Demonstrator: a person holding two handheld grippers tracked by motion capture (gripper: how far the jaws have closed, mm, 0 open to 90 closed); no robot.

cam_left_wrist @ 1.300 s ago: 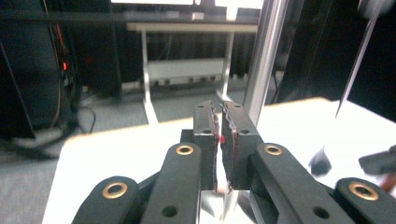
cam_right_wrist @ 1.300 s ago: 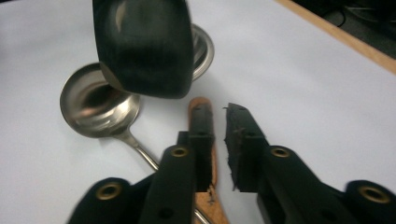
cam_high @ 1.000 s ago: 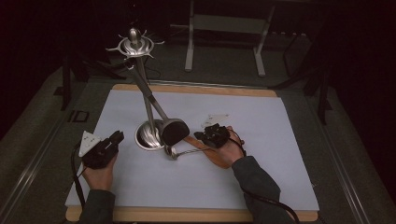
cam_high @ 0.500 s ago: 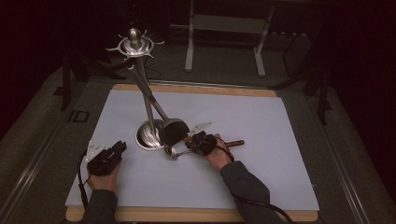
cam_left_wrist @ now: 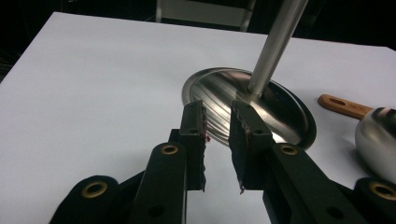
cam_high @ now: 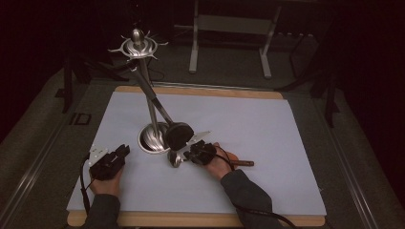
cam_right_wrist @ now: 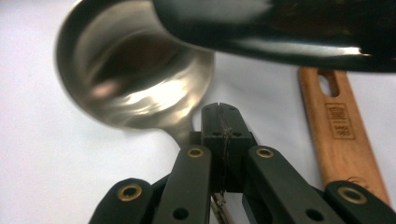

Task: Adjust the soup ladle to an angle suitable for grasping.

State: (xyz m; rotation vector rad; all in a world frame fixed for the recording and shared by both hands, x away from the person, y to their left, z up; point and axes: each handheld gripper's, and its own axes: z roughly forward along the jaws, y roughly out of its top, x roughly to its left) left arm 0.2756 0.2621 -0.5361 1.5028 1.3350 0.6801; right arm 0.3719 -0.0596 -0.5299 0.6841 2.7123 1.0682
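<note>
A steel ladle (cam_high: 174, 160) lies on the white mat just in front of the utensil stand's round metal base (cam_high: 152, 139). Its bowl (cam_right_wrist: 135, 70) fills the upper left of the right gripper view. My right gripper (cam_high: 198, 153) is shut on its thin handle, jaws pressed together (cam_right_wrist: 224, 126). A black ladle (cam_high: 179, 135) hangs from the stand and passes close over my right gripper (cam_right_wrist: 280, 28). My left gripper (cam_high: 112, 160) rests on the mat left of the base, slightly open and empty (cam_left_wrist: 217, 126), pointing at the base (cam_left_wrist: 247, 107) and pole (cam_left_wrist: 275, 42).
A wooden utensil handle (cam_high: 243, 163) lies on the mat behind my right hand and runs beside the right gripper's jaws (cam_right_wrist: 336, 126). The stand's pole leans up to a ringed top (cam_high: 137, 47). The white mat (cam_high: 267, 124) is bare to the right and far side.
My right gripper has moved left and nearer the person with the steel ladle, uncovering the wooden handle. My left gripper has shifted slightly right towards the stand's base.
</note>
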